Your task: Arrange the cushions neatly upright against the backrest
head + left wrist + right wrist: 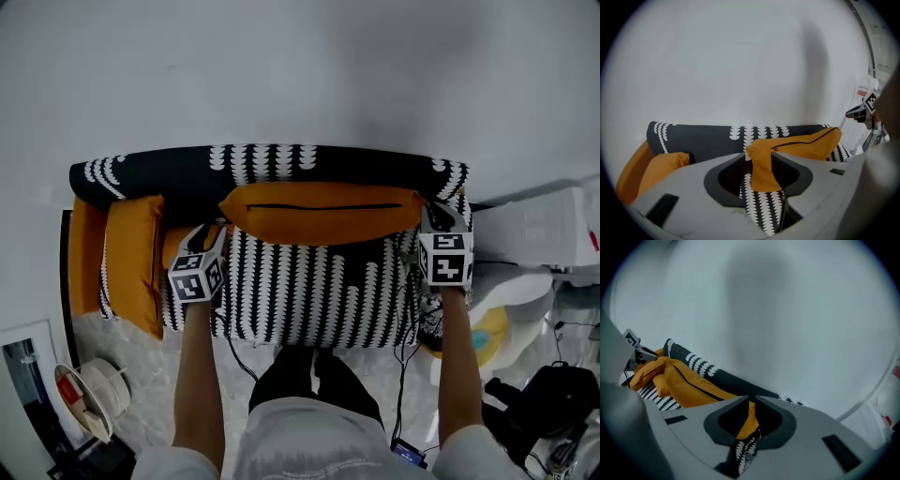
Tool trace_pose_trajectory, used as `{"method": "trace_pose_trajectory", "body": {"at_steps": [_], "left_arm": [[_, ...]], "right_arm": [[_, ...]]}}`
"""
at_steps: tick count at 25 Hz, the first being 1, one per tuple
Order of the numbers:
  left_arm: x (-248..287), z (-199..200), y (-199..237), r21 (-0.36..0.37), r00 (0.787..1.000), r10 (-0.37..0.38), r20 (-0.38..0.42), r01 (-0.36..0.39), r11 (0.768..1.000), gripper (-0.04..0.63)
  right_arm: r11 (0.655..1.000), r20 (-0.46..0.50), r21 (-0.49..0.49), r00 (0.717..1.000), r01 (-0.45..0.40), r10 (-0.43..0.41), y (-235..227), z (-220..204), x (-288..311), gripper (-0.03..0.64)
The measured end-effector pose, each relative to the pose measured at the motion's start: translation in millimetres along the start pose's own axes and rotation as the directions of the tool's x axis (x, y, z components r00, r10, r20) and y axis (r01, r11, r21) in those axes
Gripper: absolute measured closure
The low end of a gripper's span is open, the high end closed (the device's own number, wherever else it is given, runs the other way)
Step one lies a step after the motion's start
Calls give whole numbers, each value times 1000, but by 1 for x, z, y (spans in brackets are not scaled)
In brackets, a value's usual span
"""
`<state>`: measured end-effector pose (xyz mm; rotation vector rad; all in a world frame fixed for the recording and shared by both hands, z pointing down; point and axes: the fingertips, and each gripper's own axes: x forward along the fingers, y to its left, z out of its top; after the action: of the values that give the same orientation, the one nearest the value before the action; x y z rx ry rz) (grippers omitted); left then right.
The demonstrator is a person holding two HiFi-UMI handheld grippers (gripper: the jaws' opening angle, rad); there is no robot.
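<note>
Two tongs in play, one at each lower corner of the long orange cushion (323, 214).

Cushion: stands on its long edge on the sofa seat (309, 295), leaning back against the patterned backrest (272, 161), zip line facing up and outward. Roughly centred, slightly toward the right end.

Left tongs (759, 164): wide apart. The cushion's left corner hangs down in the gap, with dark space showing on both sides of the fabric; the pads are not pressing it. In the head view they sit just at that corner (210, 240).

Right tongs (749, 405): narrow slit only. A strip of the cushion's orange corner fills the slit and touches both sides, pinched. In the head view they sit at the cushion's right end (433, 219).

Second orange cushion (133, 262): at the sofa's far left, upright on edge beside the orange armrest (86, 253), well apart from both tongs.
</note>
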<state>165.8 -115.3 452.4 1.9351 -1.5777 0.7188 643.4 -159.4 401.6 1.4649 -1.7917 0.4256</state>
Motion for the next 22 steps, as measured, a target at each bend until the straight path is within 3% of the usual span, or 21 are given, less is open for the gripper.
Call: {"method": "trace_pose_trajectory", "body": {"at_steps": [7, 10, 17, 22], "left_arm": [[-85, -9, 0, -25, 995, 61, 83, -59, 998, 407], [-123, -9, -3, -29, 988, 83, 131, -80, 996, 442], [-210, -14, -16, -26, 966, 124, 226, -121, 992, 513], [-276, -19, -30, -9, 939, 166, 302, -172, 985, 557]], "right_arm": [[994, 101, -57, 990, -91, 97, 40, 27, -61, 580], [986, 144, -82, 977, -147, 158, 67, 40, -88, 580], [946, 217, -166, 925, -280, 312, 134, 59, -149, 600], [913, 260, -235, 883, -334, 390, 167, 64, -194, 612]]}}
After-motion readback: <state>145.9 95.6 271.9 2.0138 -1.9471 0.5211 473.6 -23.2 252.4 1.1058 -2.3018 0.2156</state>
